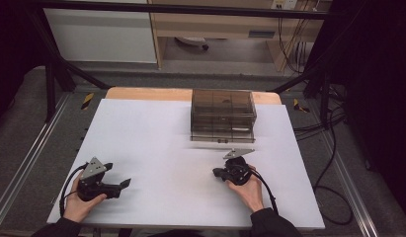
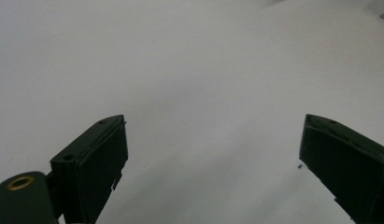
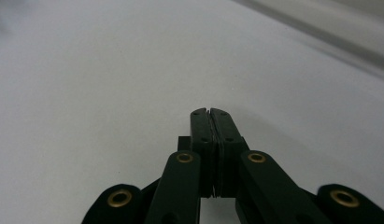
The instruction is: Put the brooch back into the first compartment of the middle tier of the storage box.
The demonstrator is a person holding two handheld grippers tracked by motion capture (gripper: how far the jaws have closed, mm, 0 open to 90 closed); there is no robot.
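From the high view, a clear plastic box (image 1: 223,114) with several compartments stands at the far middle of the white surface (image 1: 156,143), and both hands rest at the near edge, well apart from each other. The right gripper (image 1: 216,173) lies nearer the box than the left gripper (image 1: 125,183) does, but touches nothing except the surface.

The left gripper view adds what the high view leaves unclear: its two black jaws stand wide apart, with only bare white surface (image 2: 189,84) between them. The right gripper view shows its jaws pressed flat together, pad against pad, with nothing caught between.

The left hand (image 1: 81,202) cups its gripper from behind, its jaws aimed toward the right along the surface. The right hand (image 1: 248,190) holds its gripper with the jaws turned toward the left, and the grey plate on top faces the box.
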